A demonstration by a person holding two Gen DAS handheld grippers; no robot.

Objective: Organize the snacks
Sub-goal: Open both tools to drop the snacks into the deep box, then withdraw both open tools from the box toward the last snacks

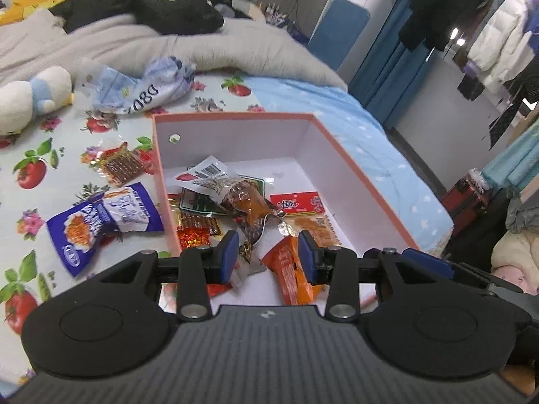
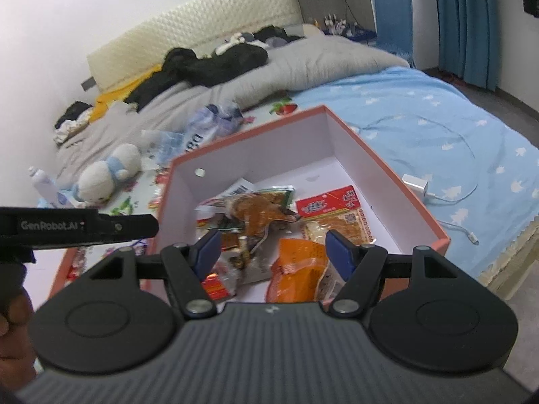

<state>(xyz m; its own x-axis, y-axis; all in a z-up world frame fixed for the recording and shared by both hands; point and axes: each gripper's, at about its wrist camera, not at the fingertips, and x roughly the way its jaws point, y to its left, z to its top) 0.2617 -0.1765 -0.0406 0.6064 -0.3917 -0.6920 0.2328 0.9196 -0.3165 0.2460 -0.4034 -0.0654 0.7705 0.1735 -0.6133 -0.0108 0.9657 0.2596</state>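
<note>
Two grippers are hovering over the pink-rimmed box (image 1: 365,171), where most snack packets are already lying. Left gripper (image 1: 268,257) is showing its jaws parted and empty; right gripper (image 2: 271,252) is standing wider, also holding nothing. Outside the box, a purple-and-white snack bag (image 1: 101,222) and a small brown packet (image 1: 119,165) are waiting on the floral sheet (image 1: 30,208), just beside the box's left wall. Risk: crinkly film is likely slipping from a shallow pinch, or a jaw is snagging the sheet.
</note>
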